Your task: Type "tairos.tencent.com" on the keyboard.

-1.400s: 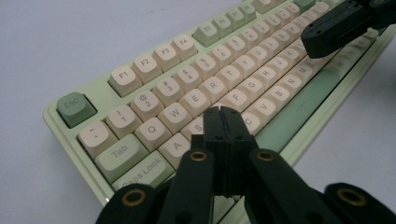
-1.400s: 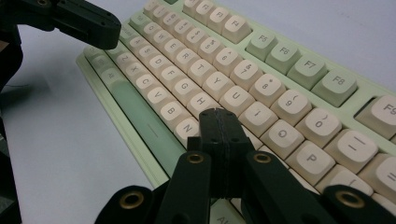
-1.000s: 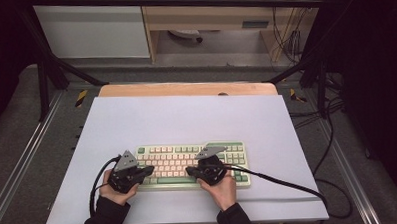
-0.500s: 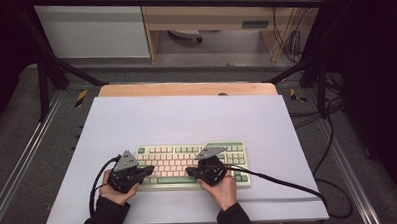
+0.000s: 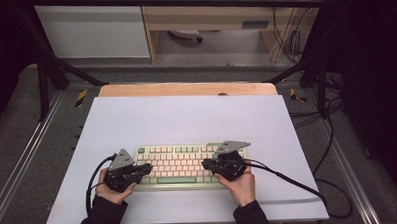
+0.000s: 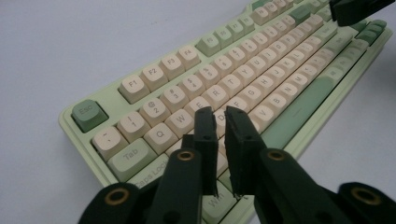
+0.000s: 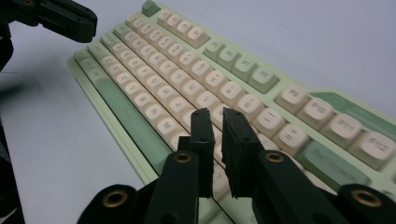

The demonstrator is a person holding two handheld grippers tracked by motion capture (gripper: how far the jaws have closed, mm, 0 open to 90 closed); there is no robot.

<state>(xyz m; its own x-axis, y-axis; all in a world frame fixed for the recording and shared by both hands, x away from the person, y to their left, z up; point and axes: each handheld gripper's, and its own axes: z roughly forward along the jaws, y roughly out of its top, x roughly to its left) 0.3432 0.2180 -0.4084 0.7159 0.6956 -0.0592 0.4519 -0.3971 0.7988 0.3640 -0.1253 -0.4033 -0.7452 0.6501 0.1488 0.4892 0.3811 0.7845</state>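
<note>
A pale green keyboard (image 5: 181, 165) with cream keys lies on the near half of a white mat (image 5: 186, 117). My left gripper (image 5: 147, 168) hovers over the keyboard's left end, pointing right, near the Q and W keys (image 6: 219, 117). My right gripper (image 5: 206, 164) hovers over the right end, pointing left (image 7: 214, 116). The jaws of both have just been opening. Each pair stands a narrow gap apart with nothing between them. Neither gripper holds the keyboard (image 6: 261, 70) (image 7: 196, 88). Each gripper view also catches the other gripper's tip (image 6: 359, 10) (image 7: 65, 18).
The mat covers a wooden table whose bare edge (image 5: 185, 89) shows at the back. Black cables (image 5: 299, 184) trail from the right gripper across the mat's right side. Metal rails (image 5: 18, 163) run along both sides.
My right gripper has drawn a little to the right and lifted slightly over the keyboard's right end. The left gripper has stayed where it was.
</note>
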